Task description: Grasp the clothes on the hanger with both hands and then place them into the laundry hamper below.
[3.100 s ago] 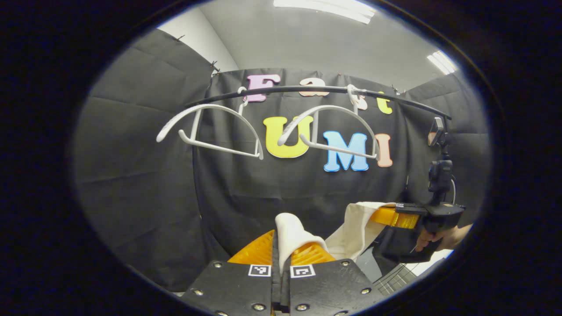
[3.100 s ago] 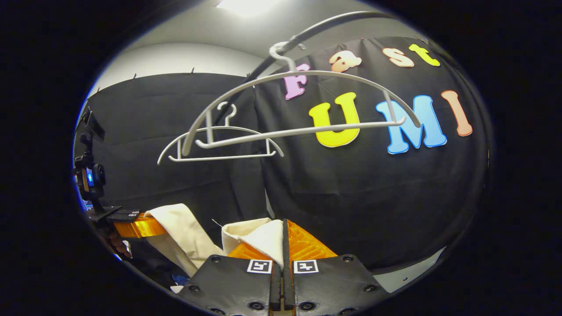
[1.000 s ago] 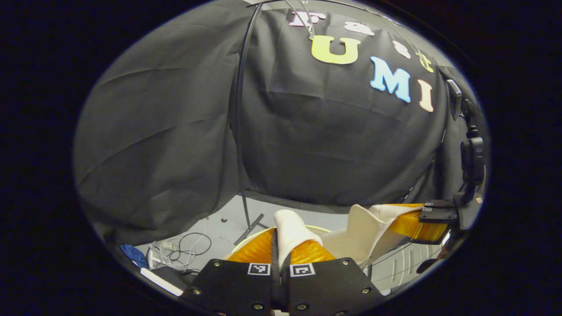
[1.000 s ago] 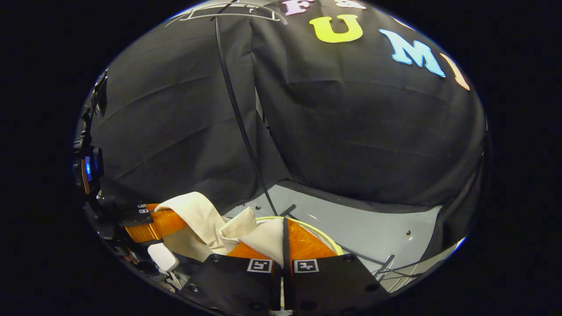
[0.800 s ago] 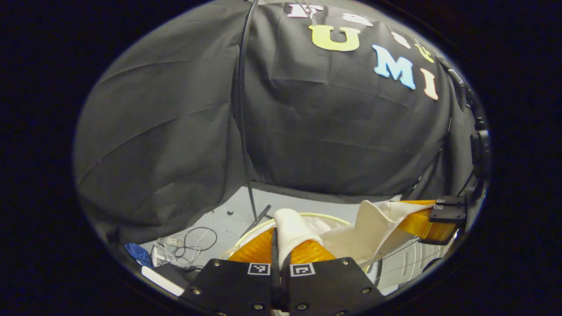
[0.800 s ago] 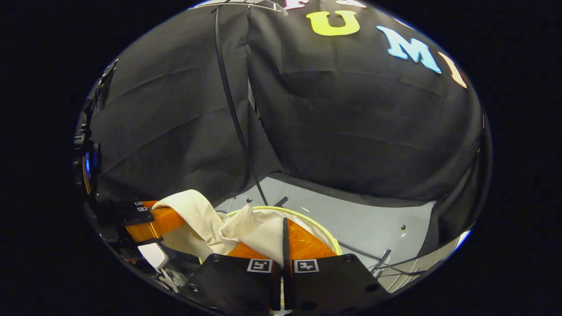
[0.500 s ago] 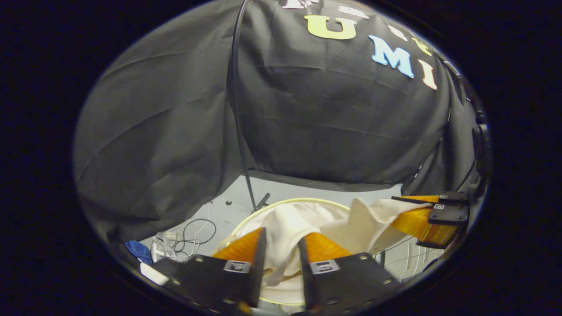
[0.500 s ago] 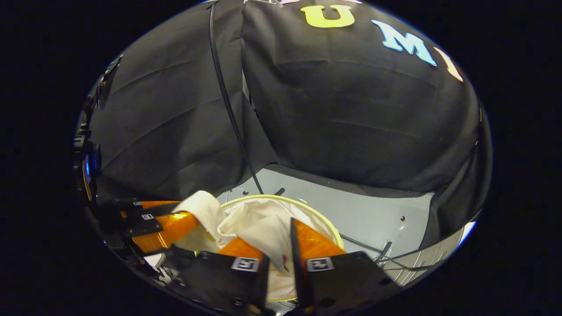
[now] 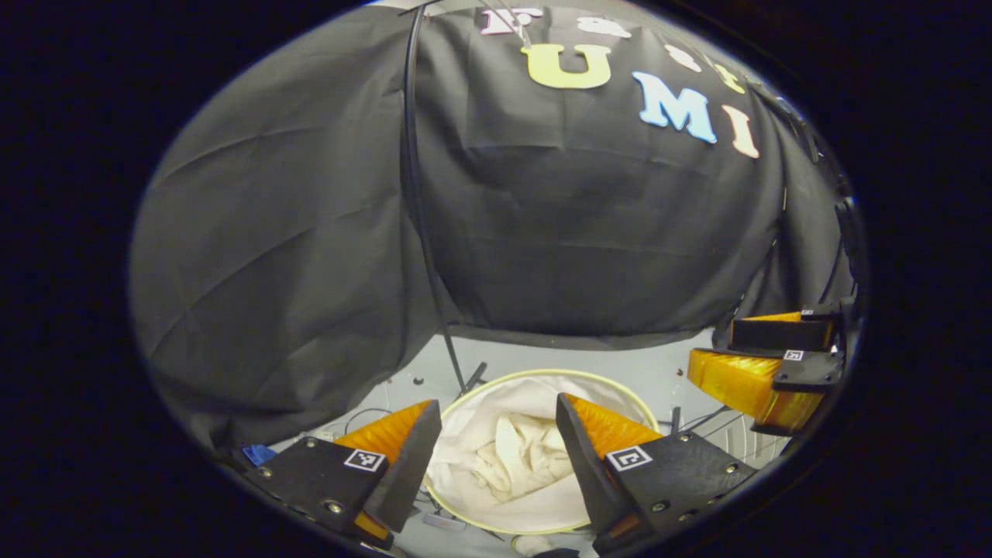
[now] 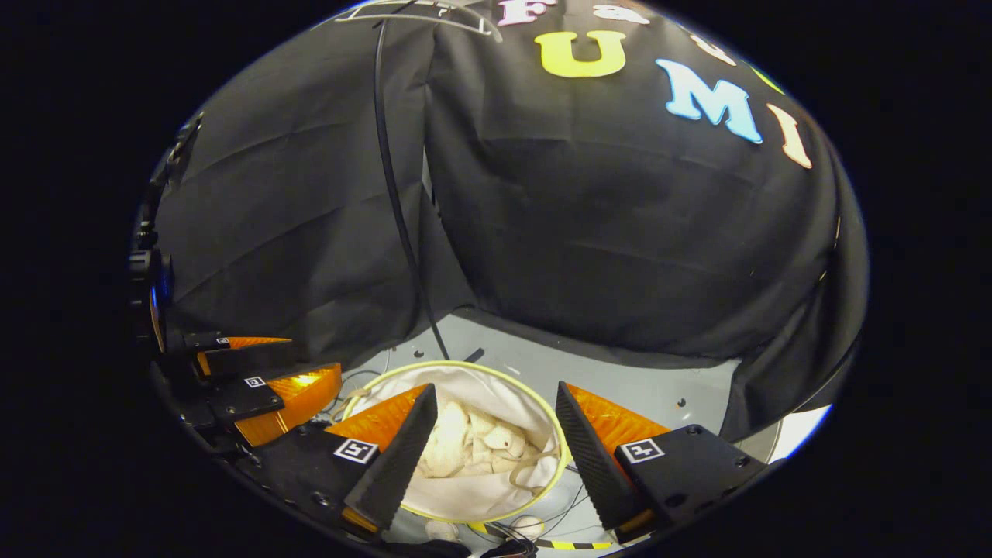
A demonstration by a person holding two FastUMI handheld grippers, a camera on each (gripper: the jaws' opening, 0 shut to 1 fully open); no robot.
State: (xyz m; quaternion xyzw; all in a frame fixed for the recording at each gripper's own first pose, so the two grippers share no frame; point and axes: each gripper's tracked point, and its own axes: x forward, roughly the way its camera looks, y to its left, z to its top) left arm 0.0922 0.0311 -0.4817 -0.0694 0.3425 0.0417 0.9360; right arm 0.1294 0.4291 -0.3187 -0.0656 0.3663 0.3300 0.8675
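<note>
left gripper (image 9: 496,434), right gripper (image 10: 492,426): wide | clothes (image 9: 521,457) in hamper (image 9: 535,375) | floor (image 10: 651,387): grey, apparently bare

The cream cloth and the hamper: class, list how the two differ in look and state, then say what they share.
1. The cream cloth is crumpled into soft folds; the hamper keeps a round, open shape.
2. The cloth lies inside, contained; the hamper stands on the grey floor and contains it.
3. The hamper has a yellow-green rim; the cloth has no such edge.

Shared: both are pale fabric, and neither open tool touches them.
</note>
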